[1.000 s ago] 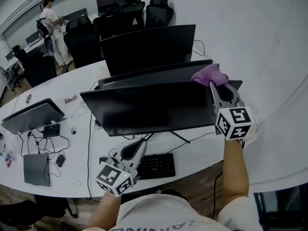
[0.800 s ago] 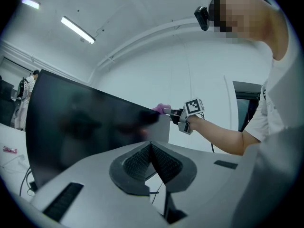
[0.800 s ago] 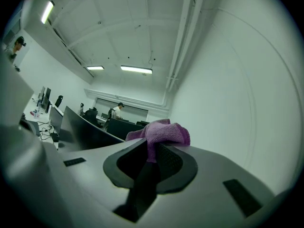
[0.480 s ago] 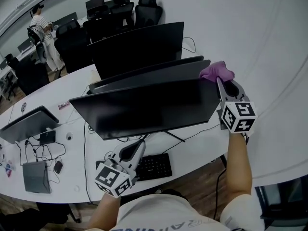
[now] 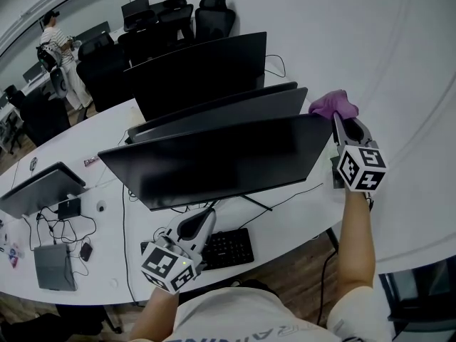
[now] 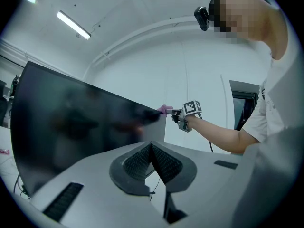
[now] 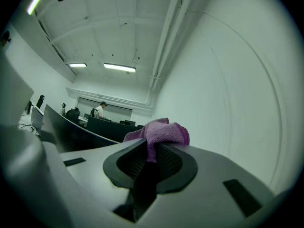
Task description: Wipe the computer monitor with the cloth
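Note:
The nearest black monitor [image 5: 214,161] stands on the white desk [image 5: 299,216], its screen dark. My right gripper [image 5: 335,117] is shut on a purple cloth [image 5: 333,105] held at the monitor's top right corner. In the right gripper view the cloth [image 7: 159,133] bunches out above the closed jaws [image 7: 151,151], with the monitor's edge [image 7: 66,133] to the left. My left gripper [image 5: 206,218] hangs low in front of the monitor's stand, shut and empty. The left gripper view shows its jaws [image 6: 151,144] pressed together, the screen [image 6: 80,127] ahead and the cloth [image 6: 165,109] at the far corner.
Two more dark monitors [image 5: 199,68] [image 5: 221,109] stand behind the near one. A keyboard [image 5: 231,246] lies by my left gripper. A laptop [image 5: 39,184], cables and small devices [image 5: 53,266] sit at the desk's left. Office chairs [image 5: 214,16] and a person [image 5: 53,38] are far back.
My right gripper has carried the cloth rightward along the monitor's top edge to its right corner. The left gripper has stayed low by the keyboard.

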Available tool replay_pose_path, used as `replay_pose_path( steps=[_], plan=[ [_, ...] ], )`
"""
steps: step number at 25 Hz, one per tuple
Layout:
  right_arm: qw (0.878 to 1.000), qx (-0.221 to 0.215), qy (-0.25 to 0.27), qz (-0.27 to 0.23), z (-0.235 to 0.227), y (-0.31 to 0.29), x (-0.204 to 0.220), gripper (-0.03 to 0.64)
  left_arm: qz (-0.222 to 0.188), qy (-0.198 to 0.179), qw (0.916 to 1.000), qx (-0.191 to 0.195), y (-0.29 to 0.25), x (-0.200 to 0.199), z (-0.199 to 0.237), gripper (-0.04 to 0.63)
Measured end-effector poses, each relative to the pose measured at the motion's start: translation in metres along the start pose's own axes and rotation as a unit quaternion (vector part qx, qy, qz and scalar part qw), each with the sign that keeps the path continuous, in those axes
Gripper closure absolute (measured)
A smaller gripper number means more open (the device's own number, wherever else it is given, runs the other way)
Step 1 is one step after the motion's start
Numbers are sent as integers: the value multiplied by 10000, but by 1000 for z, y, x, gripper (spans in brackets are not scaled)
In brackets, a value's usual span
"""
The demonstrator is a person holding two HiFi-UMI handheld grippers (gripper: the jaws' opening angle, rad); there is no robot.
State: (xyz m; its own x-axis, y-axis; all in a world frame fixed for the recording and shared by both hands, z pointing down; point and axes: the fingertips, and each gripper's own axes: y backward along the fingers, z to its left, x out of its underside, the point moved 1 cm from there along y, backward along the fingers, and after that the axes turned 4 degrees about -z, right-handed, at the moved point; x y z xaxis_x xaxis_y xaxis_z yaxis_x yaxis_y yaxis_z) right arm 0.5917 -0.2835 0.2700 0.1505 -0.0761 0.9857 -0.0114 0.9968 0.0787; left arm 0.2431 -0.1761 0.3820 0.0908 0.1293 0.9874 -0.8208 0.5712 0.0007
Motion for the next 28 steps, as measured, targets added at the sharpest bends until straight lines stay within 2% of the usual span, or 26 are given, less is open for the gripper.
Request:
replay_pose_path(
  steps=[15,28],
  plan=[
    [9988,384,-287,-84,-40,6,12,554,59,17,10000,-5,-6,3,-1,586],
    [9966,329,-754,106,-50,13,43,554,161,48,9995,259,-22,10,-17,586]
  ],
)
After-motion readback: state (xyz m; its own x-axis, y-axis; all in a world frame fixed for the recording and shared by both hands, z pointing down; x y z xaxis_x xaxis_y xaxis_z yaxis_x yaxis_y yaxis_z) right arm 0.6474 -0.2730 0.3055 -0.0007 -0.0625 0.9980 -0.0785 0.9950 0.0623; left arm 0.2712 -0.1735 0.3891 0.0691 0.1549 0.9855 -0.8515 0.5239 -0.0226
